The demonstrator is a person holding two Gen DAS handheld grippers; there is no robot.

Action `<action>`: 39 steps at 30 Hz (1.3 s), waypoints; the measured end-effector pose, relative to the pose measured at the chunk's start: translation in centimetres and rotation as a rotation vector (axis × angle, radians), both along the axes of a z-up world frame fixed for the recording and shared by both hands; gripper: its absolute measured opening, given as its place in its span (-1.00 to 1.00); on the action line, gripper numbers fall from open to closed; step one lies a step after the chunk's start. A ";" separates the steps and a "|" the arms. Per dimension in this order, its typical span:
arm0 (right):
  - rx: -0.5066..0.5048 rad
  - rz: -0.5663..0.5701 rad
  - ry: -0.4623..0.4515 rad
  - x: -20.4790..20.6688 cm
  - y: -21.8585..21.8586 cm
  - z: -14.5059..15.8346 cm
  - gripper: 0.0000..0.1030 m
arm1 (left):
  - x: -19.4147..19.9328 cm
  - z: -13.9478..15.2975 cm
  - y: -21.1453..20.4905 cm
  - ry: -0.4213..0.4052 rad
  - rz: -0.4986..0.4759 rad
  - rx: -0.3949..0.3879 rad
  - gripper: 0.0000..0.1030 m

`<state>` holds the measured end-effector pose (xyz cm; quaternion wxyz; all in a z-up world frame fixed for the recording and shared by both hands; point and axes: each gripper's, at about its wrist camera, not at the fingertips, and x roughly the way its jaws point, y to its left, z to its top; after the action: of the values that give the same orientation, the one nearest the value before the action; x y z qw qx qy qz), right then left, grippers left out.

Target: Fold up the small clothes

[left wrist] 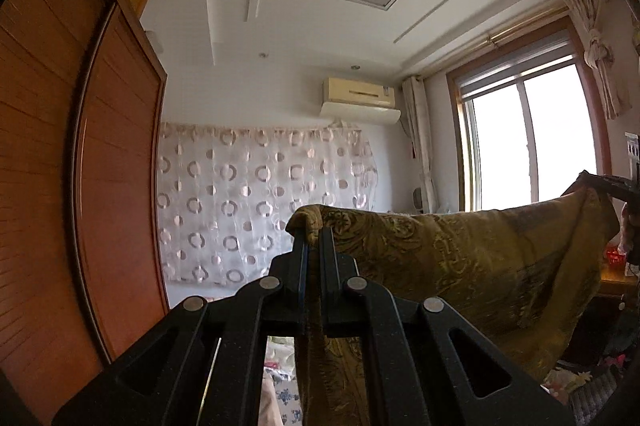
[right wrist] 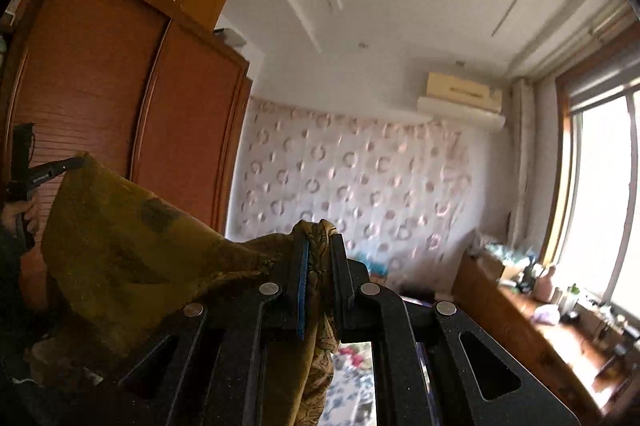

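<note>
A mustard-yellow patterned cloth [left wrist: 460,266] hangs stretched in the air between both grippers. My left gripper [left wrist: 313,234] is shut on one top corner of it, fingers pointing up toward the room. My right gripper [right wrist: 320,240] is shut on the other top corner of the cloth [right wrist: 132,246]. In the left wrist view the right gripper [left wrist: 600,184] shows at the far right edge, pinching the cloth. In the right wrist view the left gripper [right wrist: 60,168] shows at the far left, with a hand behind it. The cloth's lower edge is hidden behind the gripper bodies.
A tall wooden wardrobe [left wrist: 80,166] stands on the left. A circle-patterned curtain [left wrist: 260,202] covers the far wall under an air conditioner [left wrist: 360,100]. A bright window [left wrist: 528,142] is on the right, above a cluttered wooden desk [right wrist: 552,322]. Floral bedding [left wrist: 280,398] lies below.
</note>
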<state>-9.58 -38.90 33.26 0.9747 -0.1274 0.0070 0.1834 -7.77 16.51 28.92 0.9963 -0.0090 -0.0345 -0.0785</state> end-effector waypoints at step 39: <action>-0.160 -0.132 0.523 40.8 10.9 -20.3 -0.82 | 36.7 -24.5 0.0 0.612 0.139 0.001 -0.90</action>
<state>31.25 -28.01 13.00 0.9365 -0.1517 0.2809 0.1452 28.93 16.53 4.39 0.9634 -0.0294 0.2665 -0.0039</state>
